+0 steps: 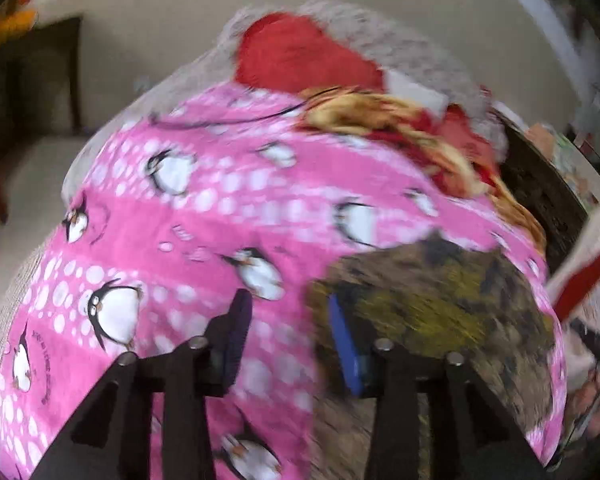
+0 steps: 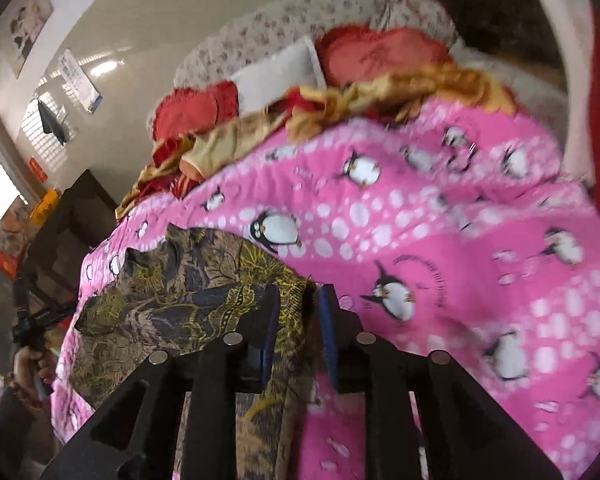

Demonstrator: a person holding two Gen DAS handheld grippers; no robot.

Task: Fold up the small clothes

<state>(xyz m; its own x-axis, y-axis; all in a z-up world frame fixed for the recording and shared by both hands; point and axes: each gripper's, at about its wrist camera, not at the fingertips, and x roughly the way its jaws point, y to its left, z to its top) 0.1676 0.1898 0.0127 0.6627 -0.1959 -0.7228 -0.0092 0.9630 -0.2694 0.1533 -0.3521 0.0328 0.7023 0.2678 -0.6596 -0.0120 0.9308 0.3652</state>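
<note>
A brown garment with a yellow leaf print (image 2: pixel 188 292) lies flat on a pink penguin blanket (image 2: pixel 440 220). My right gripper (image 2: pixel 300 300) is at the garment's right edge. Its jaws stand a little apart with the cloth edge between them, and the pads do not press on it. In the left wrist view the same garment (image 1: pixel 440 304) lies to the right, blurred. My left gripper (image 1: pixel 288 308) is open over the pink blanket (image 1: pixel 220 208), its blue-padded finger at the garment's left edge, nothing held. A hand (image 2: pixel 28 360) holds the left gripper at the far left of the right wrist view.
Red cushions (image 2: pixel 380 52) and a white pillow (image 2: pixel 276 72) lie at the far end of the bed. A crumpled yellow and red cloth (image 2: pixel 380 96) runs across the blanket before them. Dark furniture (image 2: pixel 80 216) stands beside the bed on the left.
</note>
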